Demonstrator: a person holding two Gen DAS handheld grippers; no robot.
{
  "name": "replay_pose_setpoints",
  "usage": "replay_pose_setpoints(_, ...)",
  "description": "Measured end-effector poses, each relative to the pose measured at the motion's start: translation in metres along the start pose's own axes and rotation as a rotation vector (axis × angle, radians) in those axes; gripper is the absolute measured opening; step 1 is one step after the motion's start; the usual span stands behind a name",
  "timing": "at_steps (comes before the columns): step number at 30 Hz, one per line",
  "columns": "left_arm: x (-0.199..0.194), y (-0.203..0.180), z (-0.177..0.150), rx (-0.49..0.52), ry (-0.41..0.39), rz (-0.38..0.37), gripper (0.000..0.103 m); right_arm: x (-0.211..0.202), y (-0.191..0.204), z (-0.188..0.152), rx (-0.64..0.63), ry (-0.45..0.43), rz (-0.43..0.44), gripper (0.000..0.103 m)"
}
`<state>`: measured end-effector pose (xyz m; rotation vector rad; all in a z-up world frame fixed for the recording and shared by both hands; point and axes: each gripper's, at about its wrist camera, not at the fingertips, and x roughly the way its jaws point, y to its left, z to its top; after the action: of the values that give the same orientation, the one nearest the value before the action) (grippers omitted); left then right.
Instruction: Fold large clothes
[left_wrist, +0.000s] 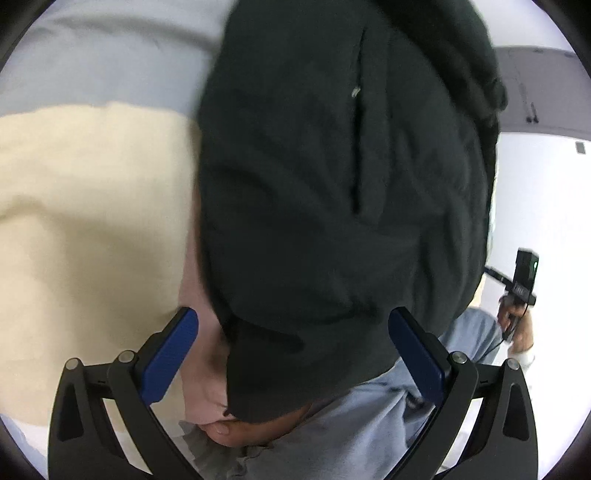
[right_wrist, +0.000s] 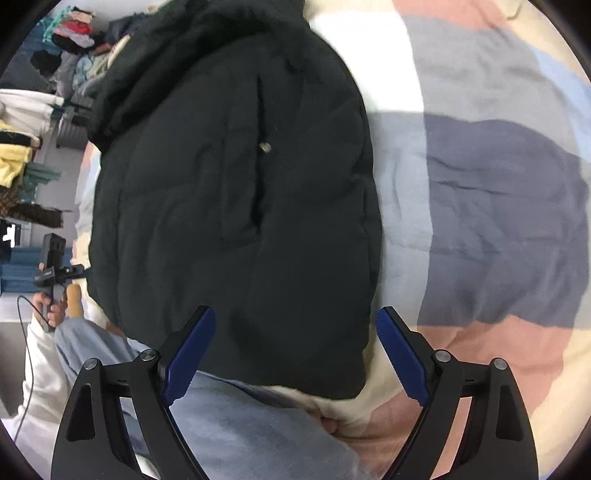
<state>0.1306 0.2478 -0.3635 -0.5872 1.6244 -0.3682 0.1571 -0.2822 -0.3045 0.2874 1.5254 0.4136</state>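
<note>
A large black padded jacket (left_wrist: 332, 184) lies on a bed, folded into a long bundle with a zip line down its middle; it also shows in the right wrist view (right_wrist: 236, 206). My left gripper (left_wrist: 291, 347) is open, its blue pads on either side of the jacket's near end, just above it. My right gripper (right_wrist: 295, 347) is open too, over the jacket's near edge. Neither holds anything. The right gripper's handle (left_wrist: 521, 284) shows at the right edge of the left wrist view, and the left gripper's handle (right_wrist: 55, 273) shows at the left edge of the right wrist view.
The bed cover has cream (left_wrist: 85, 229), pale blue (left_wrist: 92, 55), navy (right_wrist: 506, 221) and pink (right_wrist: 495, 354) blocks. The person's light-blue jeans (right_wrist: 236, 424) are at the bed's near edge. A pile of assorted clothes (right_wrist: 44, 92) lies at the far left. A white wall (left_wrist: 543, 206) is at the right.
</note>
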Motion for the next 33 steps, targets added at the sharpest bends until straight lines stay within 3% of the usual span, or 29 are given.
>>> replay_pose_setpoints(6,0.014,0.005,0.008,-0.001,0.036,-0.07,0.102,0.026,-0.017,0.01,0.014,0.08,0.072,0.089)
replay_pose_setpoints(11,0.017,-0.017,0.008,0.084,0.07,-0.113,0.102,0.037,-0.016,0.014,-0.006,0.113,0.125,0.094)
replay_pose_setpoints(15,0.019,-0.027,0.005,0.107,0.083,-0.13,0.096,0.033,-0.001,0.014,-0.05,0.109,0.234,0.094)
replay_pose_setpoints(19,0.024,-0.034,0.01,0.103,0.085,-0.104,0.073,0.037,0.024,0.012,-0.143,0.14,0.259,0.094)
replay_pose_setpoints(23,0.023,-0.039,0.009,0.089,0.069,-0.083,0.059,0.042,0.033,0.012,-0.178,0.156,0.227,0.092)
replay_pose_setpoints(24,0.021,-0.04,0.008,0.087,0.057,-0.075,0.051,0.038,0.036,0.011,-0.193,0.142,0.233,0.087)
replay_pose_setpoints(26,0.014,-0.042,0.005,0.063,0.027,-0.08,0.039,0.033,0.047,0.01,-0.211,0.106,0.224,0.065)
replay_pose_setpoints(28,0.0,-0.044,0.001,0.051,-0.01,-0.088,0.023,0.026,0.056,0.008,-0.223,0.066,0.204,0.027)
replay_pose_setpoints(31,-0.03,-0.052,-0.009,0.037,-0.094,-0.11,0.016,0.002,0.069,0.006,-0.243,-0.02,0.19,0.012)
replay_pose_setpoints(33,-0.053,-0.058,-0.015,0.043,-0.151,-0.122,0.013,-0.015,0.082,0.005,-0.262,-0.077,0.19,0.01)
